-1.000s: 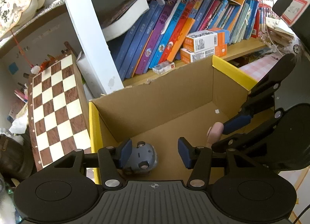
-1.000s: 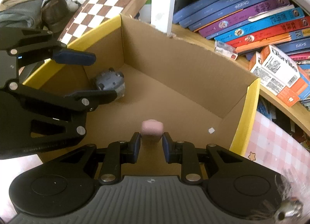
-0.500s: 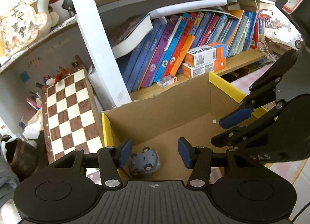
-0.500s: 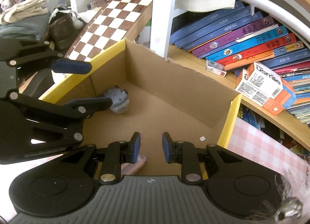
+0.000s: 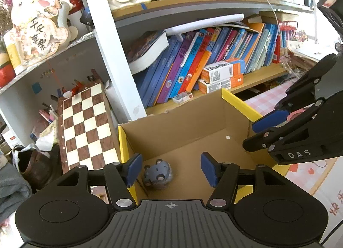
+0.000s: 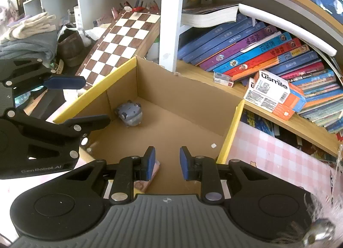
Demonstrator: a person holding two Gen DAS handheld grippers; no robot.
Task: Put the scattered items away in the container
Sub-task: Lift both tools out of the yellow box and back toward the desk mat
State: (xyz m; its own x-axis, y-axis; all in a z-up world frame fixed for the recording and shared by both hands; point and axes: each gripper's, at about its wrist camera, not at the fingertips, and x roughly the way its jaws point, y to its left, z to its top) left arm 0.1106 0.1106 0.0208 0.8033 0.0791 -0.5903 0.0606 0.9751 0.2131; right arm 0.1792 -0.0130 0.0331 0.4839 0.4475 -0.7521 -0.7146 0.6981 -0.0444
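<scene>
- My left tongs (image 5: 170,169) hang over the cardboard box (image 5: 188,117), jaws opening and empty — the grey toy mouse (image 5: 158,174) lies below on the box floor, in its corner.
- My right tongs (image 6: 165,163) are at their narrowest, gripping nothing — the pink block (image 6: 148,178) rests on the floor beneath them.

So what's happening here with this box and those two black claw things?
Someone is tidying small things into a cardboard box with a hand-held gripper in each hand. A grey toy and a pink block already lie inside it. The left gripper is opening above the toy, with nothing between its fingers; the right gripper is nearly closed and holds nothing.
</scene>
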